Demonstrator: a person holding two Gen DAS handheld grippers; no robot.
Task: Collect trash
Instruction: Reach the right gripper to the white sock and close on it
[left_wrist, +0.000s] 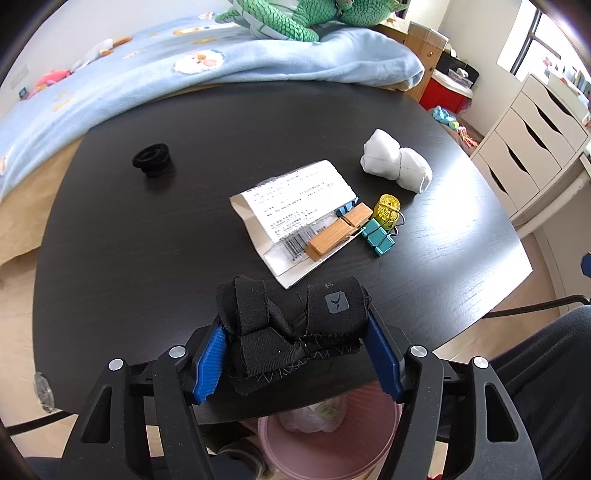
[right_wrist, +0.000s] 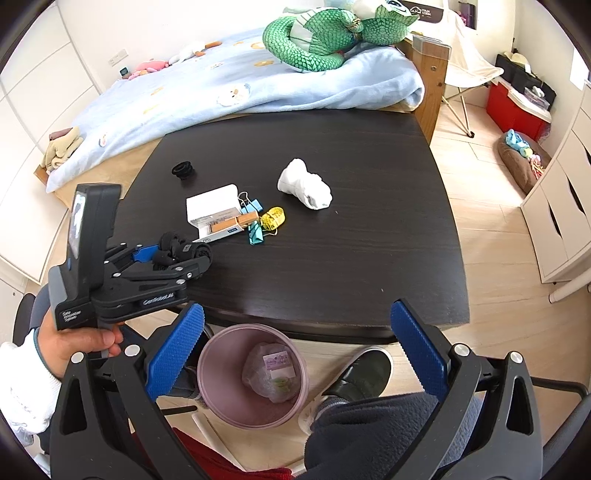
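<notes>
My left gripper (left_wrist: 295, 339) is shut on a bundle of black fabric scraps (left_wrist: 291, 325), held above the near edge of the dark table (left_wrist: 147, 240); it also shows in the right wrist view (right_wrist: 184, 253). A pink bin (right_wrist: 255, 373) with a plastic bag inside stands on the floor below the table edge, and its rim shows in the left view (left_wrist: 332, 443). My right gripper (right_wrist: 295, 350) is open and empty above the bin. On the table lie a white wad (left_wrist: 397, 166), a paper packet (left_wrist: 295, 218) and a black ring (left_wrist: 152, 159).
A wooden clothespin (left_wrist: 340, 230), teal binder clips (left_wrist: 378, 234) and a yellow tape roll (left_wrist: 388, 208) lie by the packet. A bed with a blue blanket (right_wrist: 240, 85) borders the far table edge. White drawers (right_wrist: 565, 206) stand at right. A shoe (right_wrist: 362, 373) rests beside the bin.
</notes>
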